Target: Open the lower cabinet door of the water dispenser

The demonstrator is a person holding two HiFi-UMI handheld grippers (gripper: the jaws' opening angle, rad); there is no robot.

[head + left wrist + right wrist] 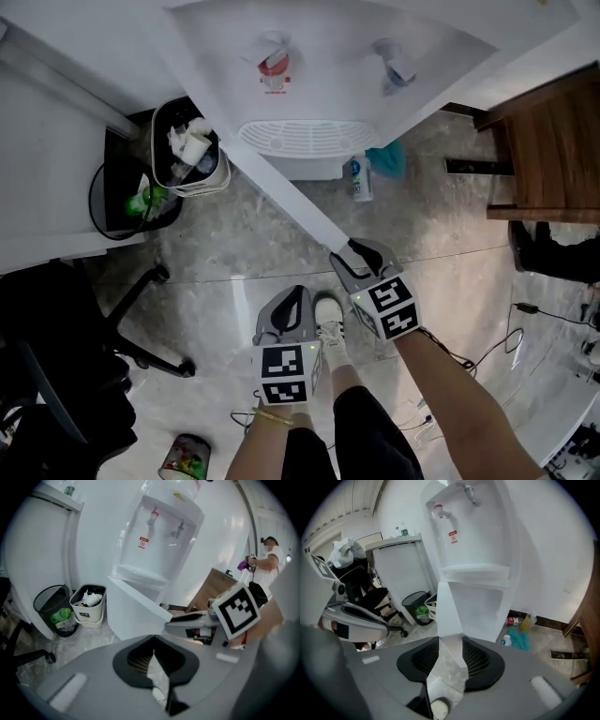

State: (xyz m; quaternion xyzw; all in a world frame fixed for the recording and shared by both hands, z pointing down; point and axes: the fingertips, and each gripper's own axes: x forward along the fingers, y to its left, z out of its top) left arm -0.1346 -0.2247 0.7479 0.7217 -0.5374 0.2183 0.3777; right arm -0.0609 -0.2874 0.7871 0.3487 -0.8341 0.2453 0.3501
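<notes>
The white water dispenser (309, 56) stands against the wall, and its lower cabinet door (281, 192) is swung far out over the floor. My right gripper (361, 253) sits at the door's free edge, its jaws shut on that edge. In the right gripper view the door (450, 616) runs edge-on into the right gripper (450, 660) and fills the gap between the pads, with the open cabinet (483, 616) behind. My left gripper (292, 295) hangs beside it over the floor, shut and holding nothing. In the left gripper view the left gripper (153, 660) faces the open door (136, 616).
A white waste bin (187, 155) and a black bin (127, 197) stand left of the dispenser. A black office chair (66, 375) is at lower left, a wooden cabinet (548, 159) at right. A bottle (362, 178) and a teal cloth (386, 157) lie by the dispenser's base. A person (267, 559) stands far right.
</notes>
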